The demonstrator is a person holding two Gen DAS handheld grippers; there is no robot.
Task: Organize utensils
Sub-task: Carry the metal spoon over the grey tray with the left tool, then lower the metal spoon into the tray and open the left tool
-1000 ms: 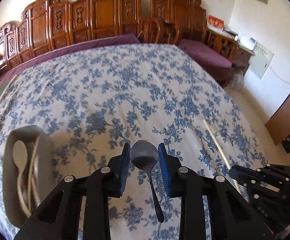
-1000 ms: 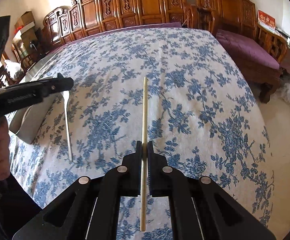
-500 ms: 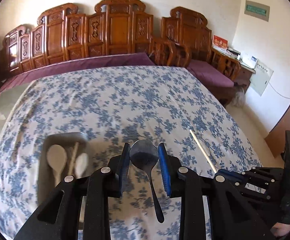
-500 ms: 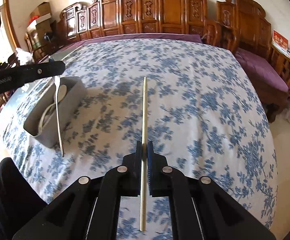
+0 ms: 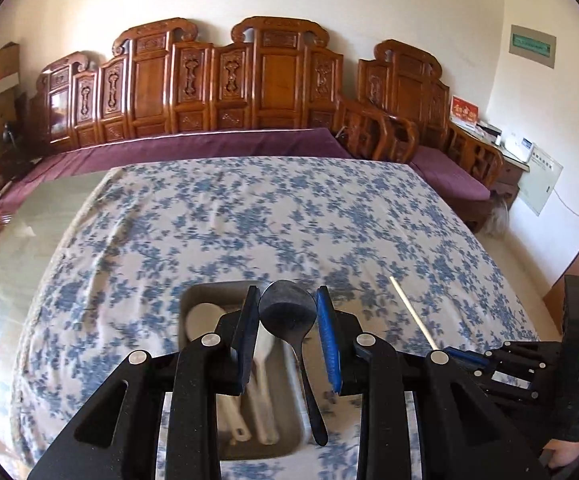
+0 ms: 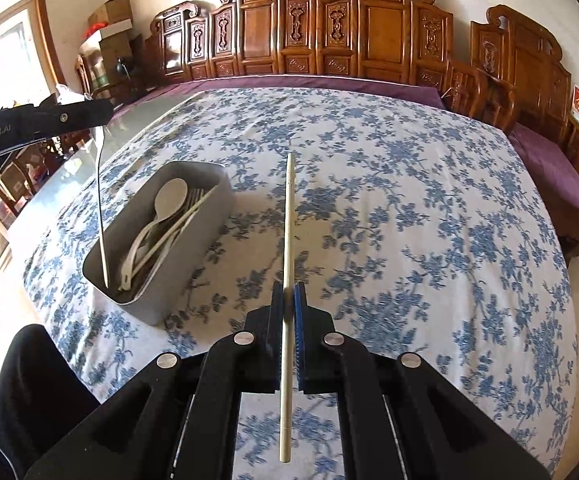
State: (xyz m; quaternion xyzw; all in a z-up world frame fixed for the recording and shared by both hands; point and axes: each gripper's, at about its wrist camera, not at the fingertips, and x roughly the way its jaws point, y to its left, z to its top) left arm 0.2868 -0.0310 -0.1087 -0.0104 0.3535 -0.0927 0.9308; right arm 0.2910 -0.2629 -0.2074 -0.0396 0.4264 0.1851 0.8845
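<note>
My left gripper [image 5: 287, 306] is shut on a dark metal spoon [image 5: 289, 312] by its bowl, and the handle hangs down over the grey utensil box [image 5: 193, 294]. The box holds several pale spoons and a fork [image 6: 193, 196]. In the right wrist view the same spoon's handle [image 6: 100, 216] hangs above the near end of the box [image 6: 217, 204], under the left gripper's finger [image 6: 49, 118]. My right gripper [image 6: 288, 294] is shut on a pale chopstick [image 6: 288, 216] that points away from me, to the right of the box. That chopstick [image 5: 411, 310] shows at the right in the left wrist view.
A blue-flowered cloth [image 6: 409, 200] covers the table; bare glass [image 5: 29, 232] shows at its left side. Carved wooden benches [image 5: 249, 84] with purple cushions line the far wall. A person's dark sleeve [image 6: 29, 380] is at the lower left of the right wrist view.
Both grippers have moved left toward the grey box and risen a little. The box now lies right under the left gripper's spoon and closer to the chopstick. Neither grip has changed.
</note>
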